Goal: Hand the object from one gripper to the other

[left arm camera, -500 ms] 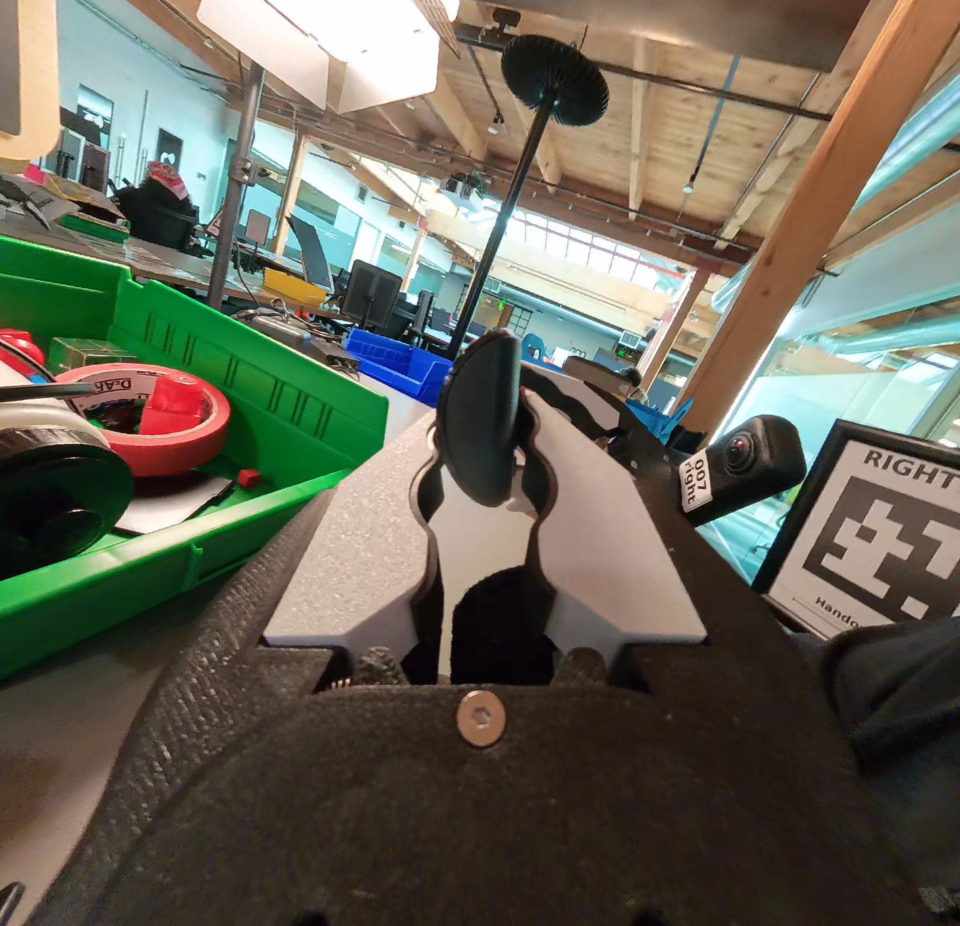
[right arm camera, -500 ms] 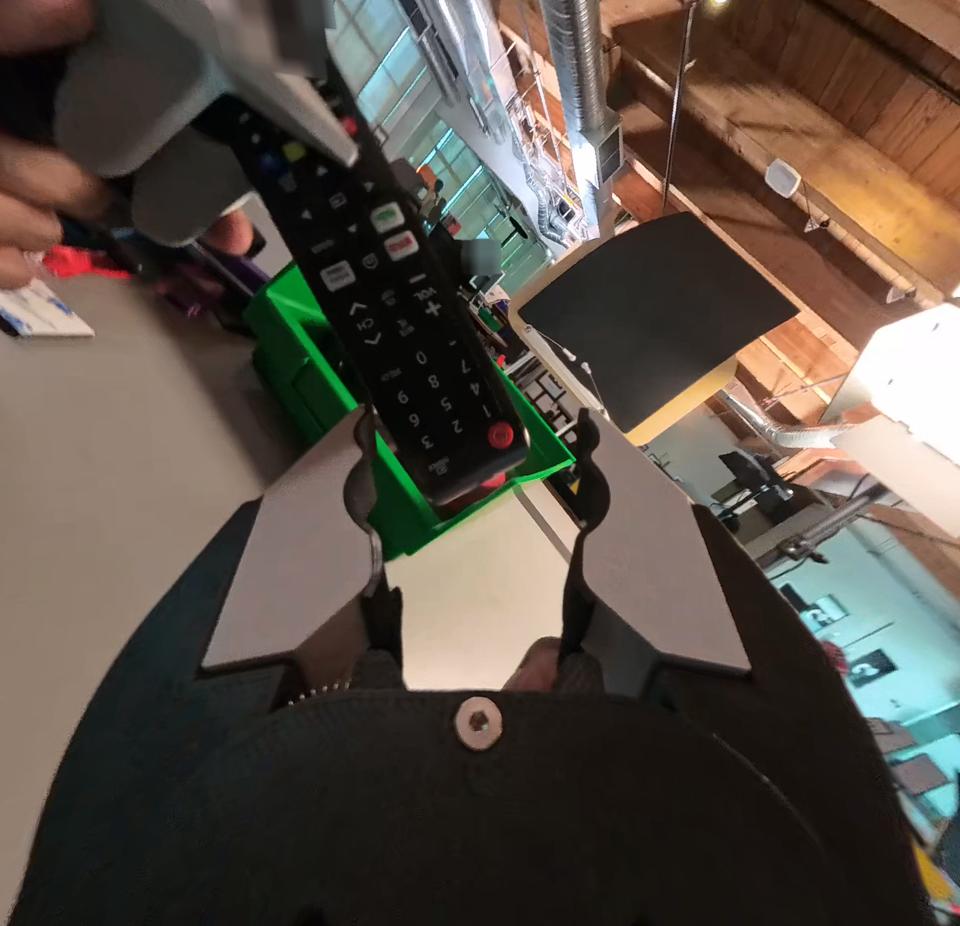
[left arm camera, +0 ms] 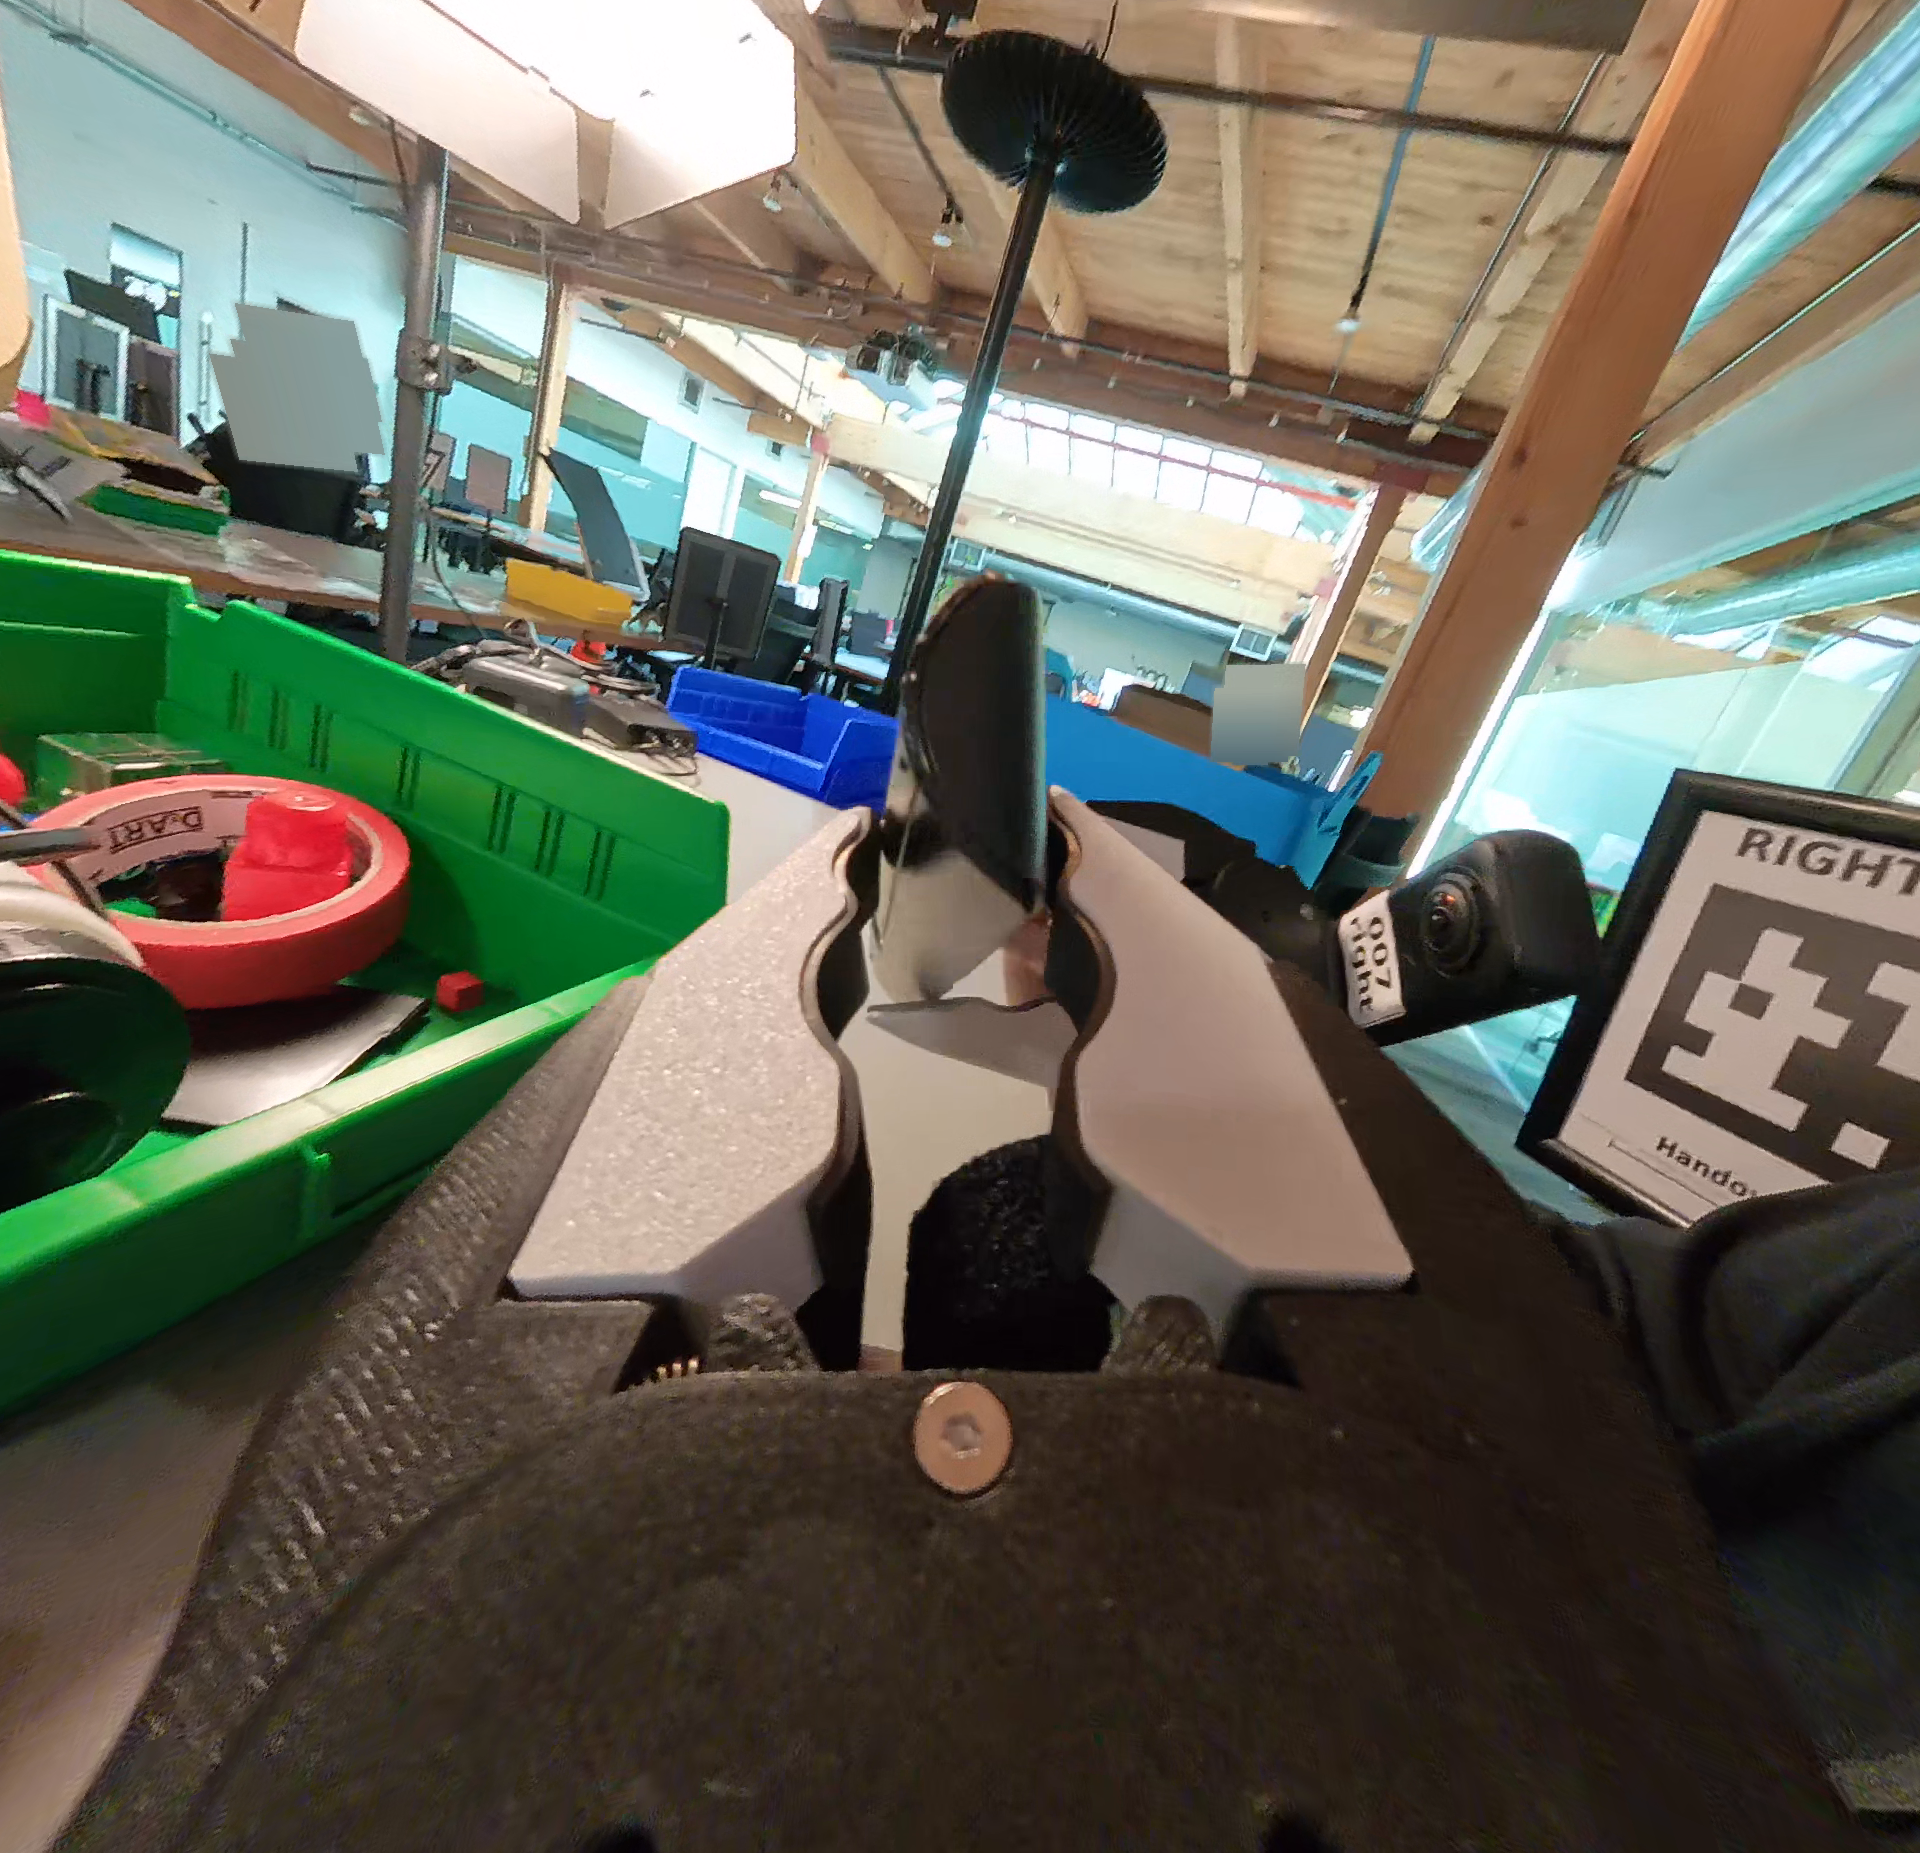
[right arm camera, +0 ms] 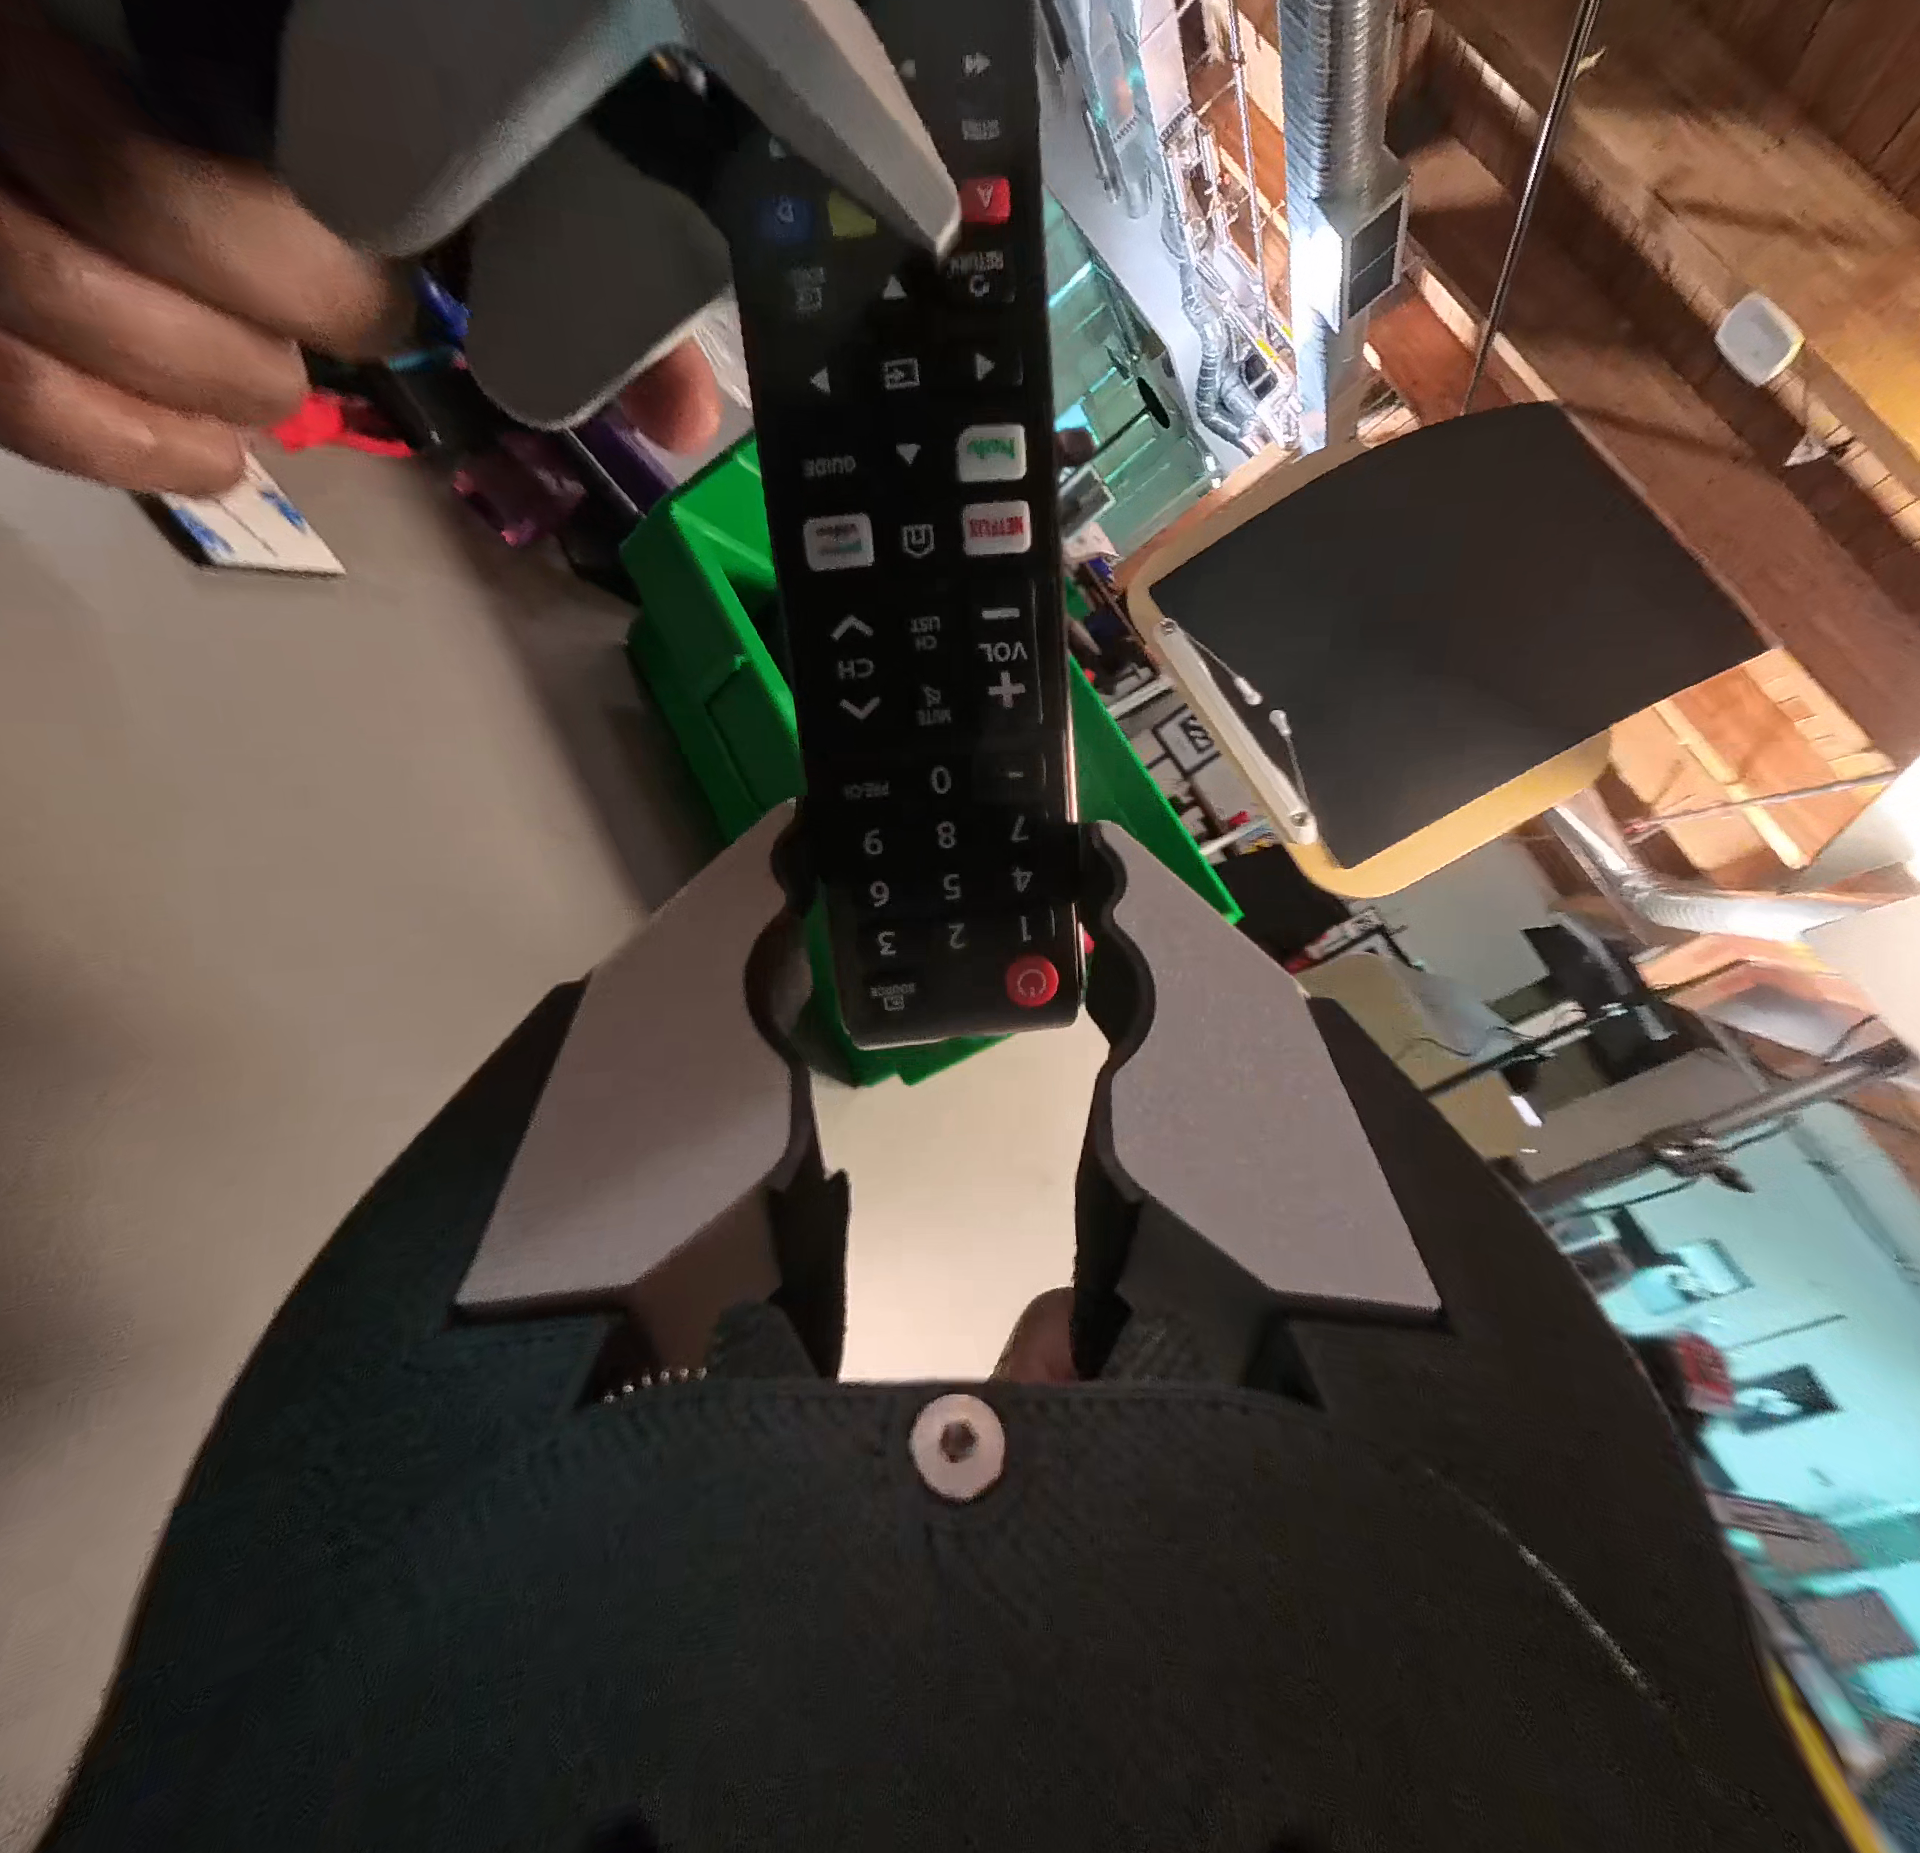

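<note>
Between the two hand-held grippers at frame centre, the remote [right arm camera: 925, 598] is pinched by your left hand-held gripper [left arm camera: 961, 858] while your right hand-held gripper [right arm camera: 940, 930] clasps its button end — release early and it may drop onto the tabletop [right arm camera: 260, 816].

L gripper [left arm camera: 956, 847]: 2 grey fingers | blk textured body | silver screw [left arm camera: 961, 1438]

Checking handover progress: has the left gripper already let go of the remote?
No: the left gripper is shut on the remote, whose other end sits between the right gripper's fingers.
</note>
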Demonstrator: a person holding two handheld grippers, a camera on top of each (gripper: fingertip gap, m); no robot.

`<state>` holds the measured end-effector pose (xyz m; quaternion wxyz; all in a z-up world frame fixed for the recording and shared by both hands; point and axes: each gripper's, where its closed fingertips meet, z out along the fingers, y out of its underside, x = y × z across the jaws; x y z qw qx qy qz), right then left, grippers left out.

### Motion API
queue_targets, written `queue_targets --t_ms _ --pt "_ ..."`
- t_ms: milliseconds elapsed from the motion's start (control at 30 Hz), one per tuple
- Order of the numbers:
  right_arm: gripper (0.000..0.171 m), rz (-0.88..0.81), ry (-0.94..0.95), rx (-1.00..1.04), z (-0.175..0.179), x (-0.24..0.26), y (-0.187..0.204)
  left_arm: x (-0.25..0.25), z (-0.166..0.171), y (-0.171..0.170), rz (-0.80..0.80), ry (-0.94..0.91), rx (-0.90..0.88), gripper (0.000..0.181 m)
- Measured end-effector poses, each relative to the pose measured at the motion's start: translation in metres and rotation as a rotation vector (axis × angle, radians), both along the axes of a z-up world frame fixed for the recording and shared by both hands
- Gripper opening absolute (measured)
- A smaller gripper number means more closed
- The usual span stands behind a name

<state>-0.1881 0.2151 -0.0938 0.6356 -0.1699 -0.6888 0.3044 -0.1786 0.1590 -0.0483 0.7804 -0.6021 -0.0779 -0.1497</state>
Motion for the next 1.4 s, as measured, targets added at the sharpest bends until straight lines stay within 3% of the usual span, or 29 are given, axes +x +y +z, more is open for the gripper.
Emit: queue_targets --t_ms 167,333,433,533,700,900,1167,1400 --pt "0.052 0.103 -0.058 -0.221 0.007 0.004 -0.016 0.007 0.001 0.002 -0.001 0.037 0.003 0.039" --pt "0.051 0.17 -0.112 -0.41 0.009 0.001 -0.042 0.002 0.005 -0.003 0.061 0.1 0.018 0.031" --pt "0.07 0.196 -0.088 -0.399 0.013 0.004 -0.048 0.0 -0.001 0.0 0.067 0.11 -0.027 0.029" --pt "0.076 0.227 -0.091 -0.438 0.017 0.007 -0.049 0.013 -0.011 0.007 0.025 0.172 -0.092 0.027" --pt "0.05 0.226 -0.125 -0.437 0.01 0.005 -0.058 0.024 -0.023 0.017 0.053 0.304 -0.162 0.028" --pt "0.028 0.26 -0.152 -0.598 0.019 0.007 -0.047 0.021 -0.012 0.011 0.059 0.268 -0.096 0.03" --pt "0.025 0.362 -0.204 -0.77 0.027 0.011 -0.047 0.013 -0.004 0.003 0.028 0.177 -0.056 0.031" --pt "0.025 0.587 -0.211 -1.036 0.054 0.027 -0.044 0.021 -0.017 0.004 -0.049 0.207 -0.139 0.042"
